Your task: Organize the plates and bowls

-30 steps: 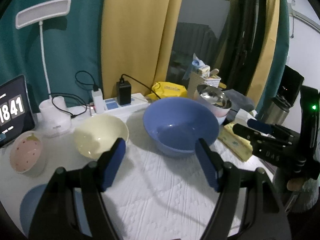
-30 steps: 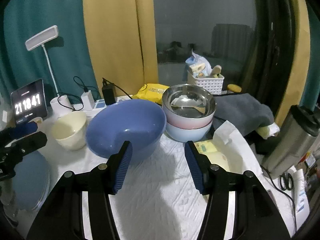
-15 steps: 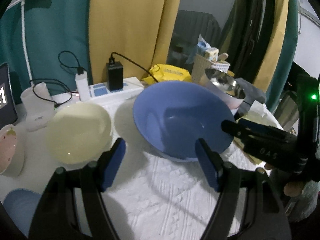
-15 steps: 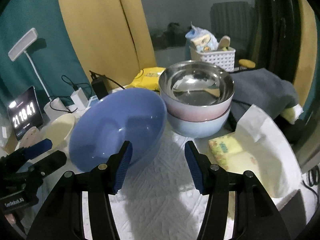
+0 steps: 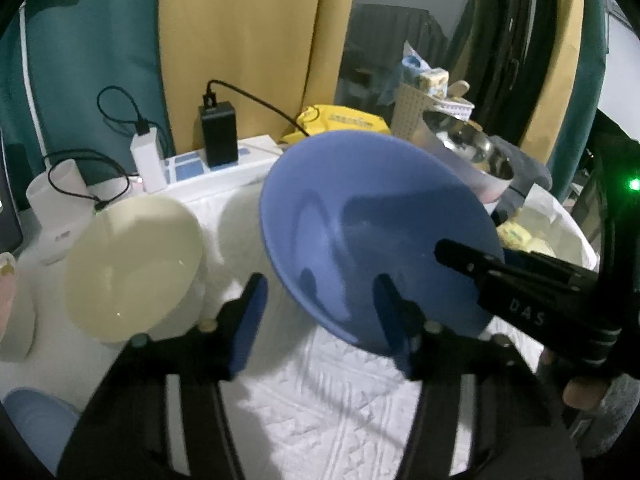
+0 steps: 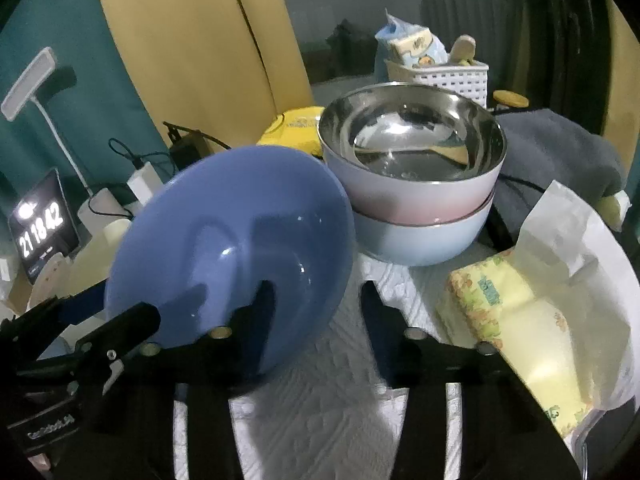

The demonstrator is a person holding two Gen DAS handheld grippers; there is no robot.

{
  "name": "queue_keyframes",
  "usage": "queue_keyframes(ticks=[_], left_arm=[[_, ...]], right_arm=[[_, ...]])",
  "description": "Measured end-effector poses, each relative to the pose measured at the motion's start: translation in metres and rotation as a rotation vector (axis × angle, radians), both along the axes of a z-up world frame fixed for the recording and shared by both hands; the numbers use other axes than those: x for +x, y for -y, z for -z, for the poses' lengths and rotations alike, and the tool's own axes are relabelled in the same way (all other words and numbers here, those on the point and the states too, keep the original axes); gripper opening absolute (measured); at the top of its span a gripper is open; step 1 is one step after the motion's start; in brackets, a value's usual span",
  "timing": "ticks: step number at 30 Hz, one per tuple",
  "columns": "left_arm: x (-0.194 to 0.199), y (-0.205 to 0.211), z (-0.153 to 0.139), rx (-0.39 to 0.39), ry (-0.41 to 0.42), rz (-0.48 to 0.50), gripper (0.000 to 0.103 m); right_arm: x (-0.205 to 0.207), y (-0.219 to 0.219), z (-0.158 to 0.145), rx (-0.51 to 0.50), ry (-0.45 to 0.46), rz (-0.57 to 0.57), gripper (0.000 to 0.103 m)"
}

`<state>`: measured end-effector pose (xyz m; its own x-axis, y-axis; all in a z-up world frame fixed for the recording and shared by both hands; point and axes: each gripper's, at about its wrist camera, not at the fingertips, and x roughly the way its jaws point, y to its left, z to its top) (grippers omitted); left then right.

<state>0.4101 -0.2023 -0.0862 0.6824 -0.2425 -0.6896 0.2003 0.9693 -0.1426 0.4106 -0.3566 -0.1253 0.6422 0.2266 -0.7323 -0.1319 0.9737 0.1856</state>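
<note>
I am holding a claw in each hand over a table covered with a white quilted cloth [image 5: 320, 420]. A large blue bowl [image 5: 372, 232] is sitting on the cloth, tilted toward me. My left claw [image 5: 320, 312] is closing with the bowl's near rim between its fingers; the pads are not yet pressing. My right claw [image 6: 318, 320] is also closing around the bowl's right edge, one finger [image 6: 264, 320] inside the bowl, one outside, still gapped. A cream bowl [image 5: 132, 268] is sitting just left of the blue one. Behind it, a steel bowl [image 6: 412, 140] is nesting in stacked pink and pale-blue bowls.
</note>
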Motion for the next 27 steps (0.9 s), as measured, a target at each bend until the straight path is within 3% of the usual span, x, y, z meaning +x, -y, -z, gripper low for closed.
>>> queue_keyframes(ticks=[3,8,27], left_arm=[[0.001,0.002,0.003,0.004,-0.007,0.005,0.041],[0.002,0.002,0.005,0.008,-0.012,-0.005,0.033],[-0.044,0.003,-0.026,0.01,0.054,0.011,0.033]], right_arm=[[0.001,-0.002,0.004,-0.012,-0.013,-0.005,0.019],[-0.002,-0.001,0.004,-0.017,-0.01,-0.001,0.016],[-0.045,-0.004,-0.033,-0.051,0.073,0.016,0.016]])
